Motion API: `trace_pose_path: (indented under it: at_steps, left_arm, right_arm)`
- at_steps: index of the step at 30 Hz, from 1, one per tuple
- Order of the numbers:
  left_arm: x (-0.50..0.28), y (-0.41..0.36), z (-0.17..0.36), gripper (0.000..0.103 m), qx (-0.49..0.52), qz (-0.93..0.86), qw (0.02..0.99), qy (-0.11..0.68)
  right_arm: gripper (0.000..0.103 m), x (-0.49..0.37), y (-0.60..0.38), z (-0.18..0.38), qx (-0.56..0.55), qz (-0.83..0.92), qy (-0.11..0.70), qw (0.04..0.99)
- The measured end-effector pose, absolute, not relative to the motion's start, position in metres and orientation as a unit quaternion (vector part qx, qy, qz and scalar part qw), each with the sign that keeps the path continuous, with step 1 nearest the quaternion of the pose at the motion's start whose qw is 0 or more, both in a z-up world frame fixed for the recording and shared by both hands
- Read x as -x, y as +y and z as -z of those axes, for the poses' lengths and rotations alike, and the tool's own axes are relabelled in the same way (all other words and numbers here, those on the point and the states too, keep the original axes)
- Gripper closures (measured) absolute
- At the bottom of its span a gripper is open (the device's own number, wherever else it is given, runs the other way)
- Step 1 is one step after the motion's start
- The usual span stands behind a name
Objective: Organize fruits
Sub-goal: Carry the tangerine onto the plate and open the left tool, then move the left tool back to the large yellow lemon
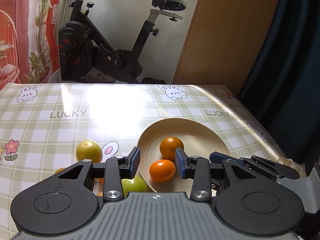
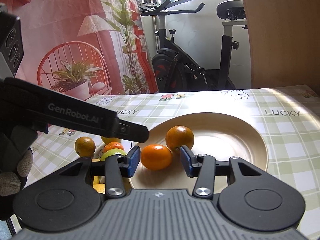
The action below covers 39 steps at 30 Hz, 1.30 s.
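Behind the spread left gripper (image 1: pixel 157 161), a green fruit (image 1: pixel 134 184) sits half hidden; right gripper (image 2: pixel 160 159) spread.

Two oranges, a bright one (image 2: pixel 156 157) and a darker one (image 2: pixel 179 137), sat touching inside the cream plate (image 2: pixel 250 140). A green apple (image 1: pixel 134 184), a yellow fruit (image 1: pixel 89 150) and more citrus (image 2: pixel 85 146) lay on the table left of it.
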<state>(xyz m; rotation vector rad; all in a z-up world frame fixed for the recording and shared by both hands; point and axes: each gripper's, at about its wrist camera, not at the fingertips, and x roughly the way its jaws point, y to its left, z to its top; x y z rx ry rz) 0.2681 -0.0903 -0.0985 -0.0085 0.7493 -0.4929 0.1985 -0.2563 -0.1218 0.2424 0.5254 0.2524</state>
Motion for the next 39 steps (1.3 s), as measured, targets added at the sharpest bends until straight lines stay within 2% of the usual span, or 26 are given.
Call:
trace_pose_path:
  at_steps: [5, 6, 10, 12, 14, 17, 23, 31, 39]
  left_arm:
    - [-0.258, -0.070, 0.055, 0.059, 0.007, 0.228, 0.920, 0.318]
    - [-0.257, -0.067, 0.049, 0.054, 0.010, 0.225, 0.923, 0.312]
    - [-0.253, -0.050, 0.019, 0.040, 0.028, 0.210, 0.935, 0.286]
    - [-0.250, -0.044, 0.010, 0.019, 0.031, 0.198, 0.938, 0.282]
    - [-0.247, -0.040, 0.005, 0.013, 0.032, 0.197, 0.940, 0.276]
    - [-0.244, -0.035, 0.006, 0.013, 0.022, 0.198, 0.938, 0.284]
    - [-0.241, -0.020, 0.018, 0.012, 0.028, 0.175, 0.932, 0.316]
    - [-0.240, -0.013, 0.035, 0.013, 0.020, 0.177, 0.921, 0.347]
    - [-0.237, -0.016, 0.063, 0.024, 0.058, 0.177, 0.908, 0.375]
  right_arm:
    - [0.048, -0.191, -0.273, 0.081, -0.135, -0.123, 0.236, 0.954]
    - [0.047, -0.190, -0.276, 0.074, -0.137, -0.123, 0.232, 0.955]
    - [0.043, -0.190, -0.286, 0.039, -0.151, -0.118, 0.209, 0.959]
    - [0.040, -0.191, -0.287, 0.027, -0.155, -0.116, 0.202, 0.960]
    - [0.036, -0.190, -0.287, 0.017, -0.155, -0.116, 0.197, 0.961]
    - [0.029, -0.191, -0.283, 0.009, -0.154, -0.122, 0.199, 0.960]
    - [0.024, -0.196, -0.271, 0.013, -0.150, -0.128, 0.229, 0.953]
    - [0.024, -0.201, -0.245, 0.020, -0.112, -0.144, 0.282, 0.942]
    - [0.025, -0.199, -0.233, 0.057, -0.089, -0.145, 0.343, 0.924]
